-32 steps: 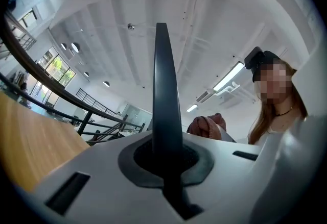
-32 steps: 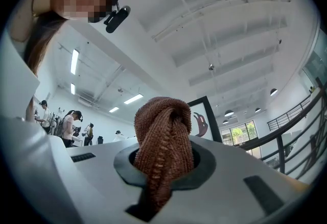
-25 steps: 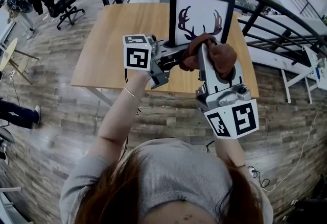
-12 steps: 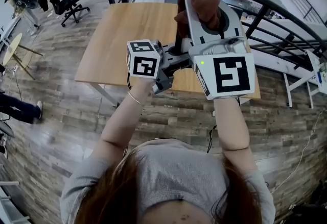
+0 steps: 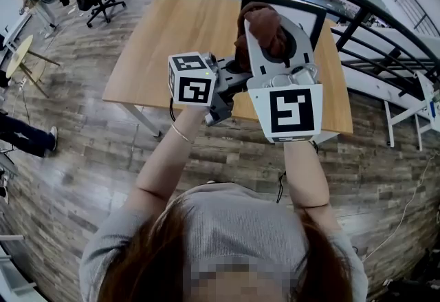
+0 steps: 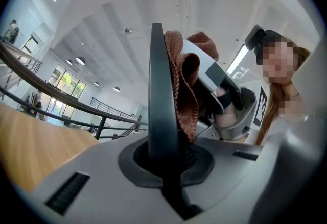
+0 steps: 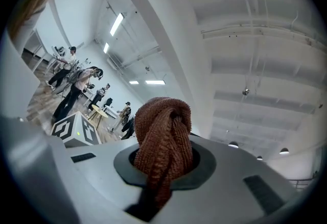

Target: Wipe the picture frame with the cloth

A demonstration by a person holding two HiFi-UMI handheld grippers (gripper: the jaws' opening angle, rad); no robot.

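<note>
Rectangular table (image 5: 172,53) with a light wood top, standing on pale legs (image 5: 142,120) on a plank floor (image 5: 82,156). The grain runs lengthwise and the visible surface is even. A black picture frame (image 5: 311,10) stands upright over the far right part. Its lower edge is hidden, so contact with the top cannot be confirmed.

Both arms reach forward from the chest, the left forearm (image 5: 163,159) angling up toward the middle and the right forearm (image 5: 302,177) running straight up the head view, the two hands close together. The left gripper (image 5: 232,82) points across toward the right one, its jaws closed tight on the dark edge of the picture frame (image 6: 162,116). The right gripper (image 5: 269,27) rises just beside it with its marker cube (image 5: 285,113) facing the head, jaws pinched on the bunched brown cloth (image 7: 163,139)
</note>
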